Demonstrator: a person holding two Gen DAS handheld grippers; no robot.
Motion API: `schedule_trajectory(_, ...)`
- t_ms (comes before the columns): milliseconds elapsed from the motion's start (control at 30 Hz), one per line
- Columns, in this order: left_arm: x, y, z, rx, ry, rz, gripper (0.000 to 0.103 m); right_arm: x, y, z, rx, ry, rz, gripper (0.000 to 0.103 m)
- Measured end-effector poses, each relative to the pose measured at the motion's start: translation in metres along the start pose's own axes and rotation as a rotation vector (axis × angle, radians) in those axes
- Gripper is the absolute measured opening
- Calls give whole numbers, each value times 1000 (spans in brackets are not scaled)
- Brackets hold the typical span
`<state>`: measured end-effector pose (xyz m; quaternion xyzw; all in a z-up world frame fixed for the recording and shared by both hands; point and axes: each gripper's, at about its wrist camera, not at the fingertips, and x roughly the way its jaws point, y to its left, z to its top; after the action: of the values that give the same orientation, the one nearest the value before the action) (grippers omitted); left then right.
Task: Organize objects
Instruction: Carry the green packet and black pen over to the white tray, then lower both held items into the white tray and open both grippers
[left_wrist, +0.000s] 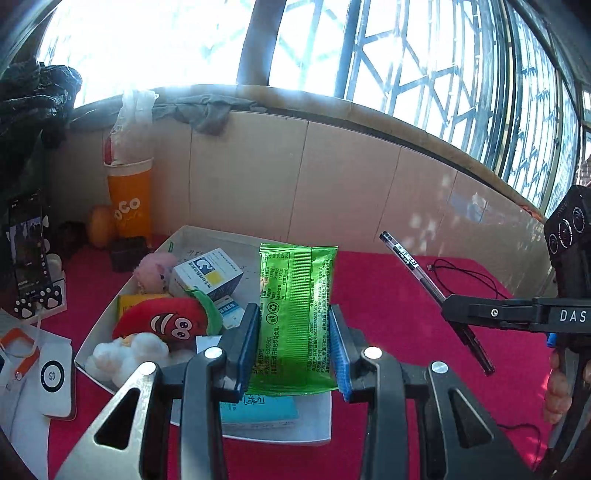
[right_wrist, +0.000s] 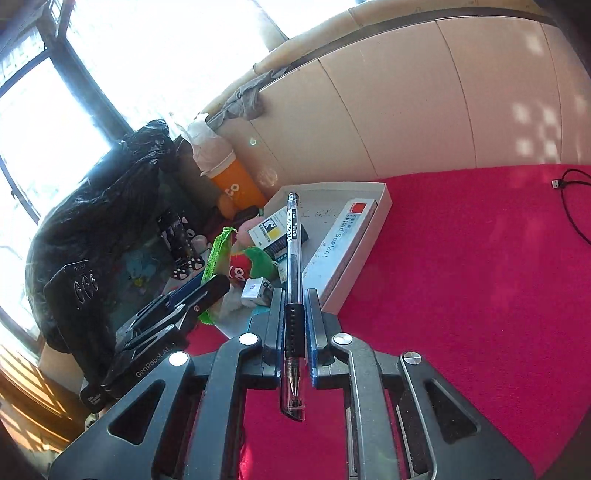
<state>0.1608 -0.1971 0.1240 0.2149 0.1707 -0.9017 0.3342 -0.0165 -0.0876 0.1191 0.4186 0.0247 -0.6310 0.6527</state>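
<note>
Two hand-held grippers clamped, left (left_wrist: 293, 334) on green packet (left_wrist: 295, 314), right (right_wrist: 293, 317) on pen (right_wrist: 293, 258)

A red cloth (left_wrist: 388, 280) covers the table, and on it sits a white tray (left_wrist: 325, 417), with a black cable (left_wrist: 465, 275) to the tray's right, an orange cup (left_wrist: 131, 199) behind its left corner, and a white HP device (left_wrist: 55, 376) (partly visible) to its left.

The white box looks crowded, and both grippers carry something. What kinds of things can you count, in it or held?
Soft toys: 3 (pink, red, white)
Cartons: at least 2 (medicine carton, Liquid Sealant carton)
Snack packets: 1 (green packet)
Pens: 1 (pen)
Total: 7
</note>
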Motion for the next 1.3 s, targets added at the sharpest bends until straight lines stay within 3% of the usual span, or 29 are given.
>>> schedule_trajectory(167, -1, 27, 7, -26, -15, 70, 36, 38, 22, 12, -25, 40, -5, 9)
schedule_trajectory(300, 7, 43, 17, -30, -13, 109, 36, 63, 25, 22, 34, 46, -2, 9)
schedule_trajectory(567, 45, 73, 39, -94, 52, 108, 36, 108, 24, 28, 149, 70, -25, 9)
schedule_trajectory(1067, 74, 67, 34, -57, 84, 145, 36, 138, 16, 28, 190, 29, -111, 10)
schedule_trajectory(1133, 77, 66, 34, -56, 94, 148, 37, 139, 15, 28, 192, 22, -113, 13)
schedule_trajectory(1167, 78, 66, 33, -54, 97, 152, 37, 139, 15, 28, 193, 23, -115, 19)
schedule_trajectory(1200, 79, 65, 33, -51, 101, 155, 41, 138, 15, 27, 195, 23, -117, 31)
schedule_trajectory(1267, 79, 66, 32, -51, 103, 185, 58, 136, 15, 25, 201, 16, -128, 44)
schedule_trajectory(1300, 78, 68, 32, -57, 96, 207, 75, 135, 14, 25, 202, 7, -131, 44)
